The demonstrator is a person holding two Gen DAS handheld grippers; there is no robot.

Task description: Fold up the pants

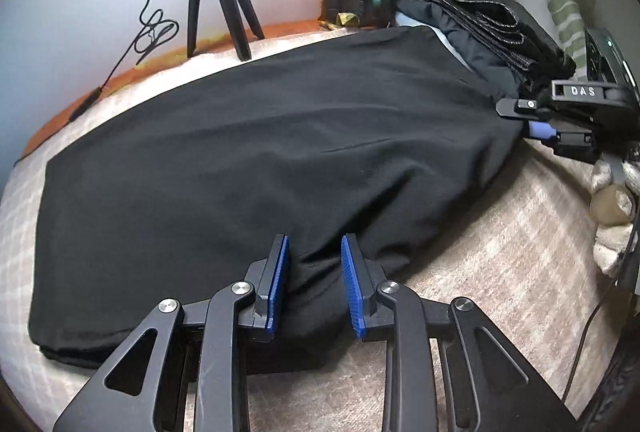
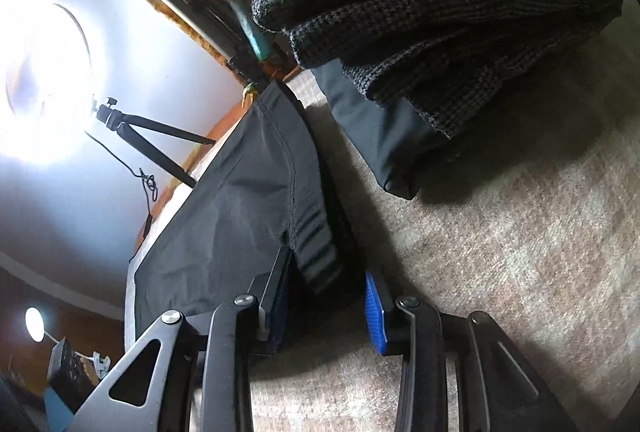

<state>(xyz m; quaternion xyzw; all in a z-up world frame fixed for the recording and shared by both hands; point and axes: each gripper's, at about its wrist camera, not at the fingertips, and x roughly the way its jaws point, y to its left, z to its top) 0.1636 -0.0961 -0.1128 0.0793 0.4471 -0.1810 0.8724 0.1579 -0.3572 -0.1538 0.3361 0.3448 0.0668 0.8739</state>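
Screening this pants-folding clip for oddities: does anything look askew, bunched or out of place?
Mostly tidy. The black pants lie flat on the bed, except near the left gripper, where the fabric bunches into a ridge between its open fingers. The right gripper straddles the waistband end. A stack of folded clothes sits right against the pants' far end.
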